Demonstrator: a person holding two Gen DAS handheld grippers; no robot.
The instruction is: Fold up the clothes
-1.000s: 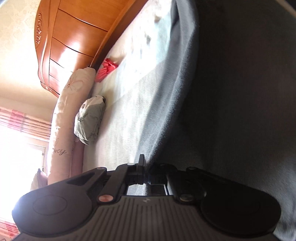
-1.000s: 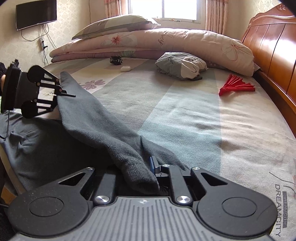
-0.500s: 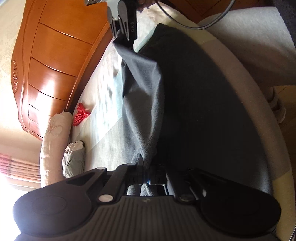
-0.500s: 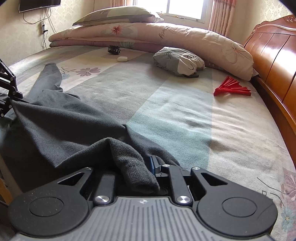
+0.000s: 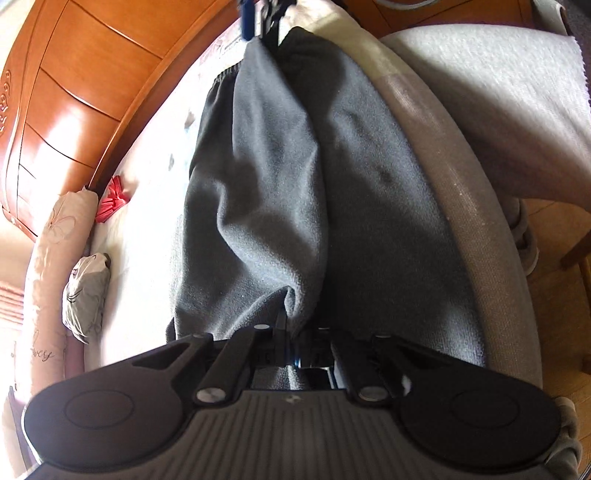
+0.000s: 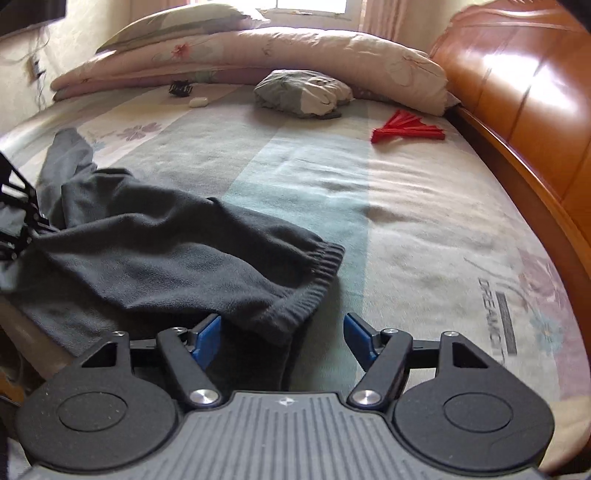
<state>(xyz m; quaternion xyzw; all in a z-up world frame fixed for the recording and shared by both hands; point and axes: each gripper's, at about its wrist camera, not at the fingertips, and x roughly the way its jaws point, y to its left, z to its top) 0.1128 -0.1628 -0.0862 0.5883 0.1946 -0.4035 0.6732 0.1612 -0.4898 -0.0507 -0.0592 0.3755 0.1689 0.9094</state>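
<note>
Released a moment ago: right gripper (image 6: 282,334) with jaws just sprung wide, blue pads (image 6: 207,338) apart and pressing on nothing, ribbed cuff of the dark grey trousers (image 6: 192,258) lying loose between them on the bedsheet (image 6: 424,221). Half a second back, same cuff pinched tight in those jaws and bunched up; now dropped flat, one leg folded over the other. Left gripper (image 5: 290,338) clamped shut on a fold of the trousers (image 5: 295,177) at the other end, cloth drawn taut from its fingers across the near edge of the bed. Seen from the left wrist, trousers stretched lengthwise toward the right gripper (image 5: 264,20) at the far end, elastic hem visible beside it. Farther up the bed, well apart from the garment: red folding fan (image 6: 406,129) near the wooden headboard (image 6: 517,110), small grey cushion (image 6: 303,92), rolled floral quilt (image 6: 258,48) behind it.
</note>
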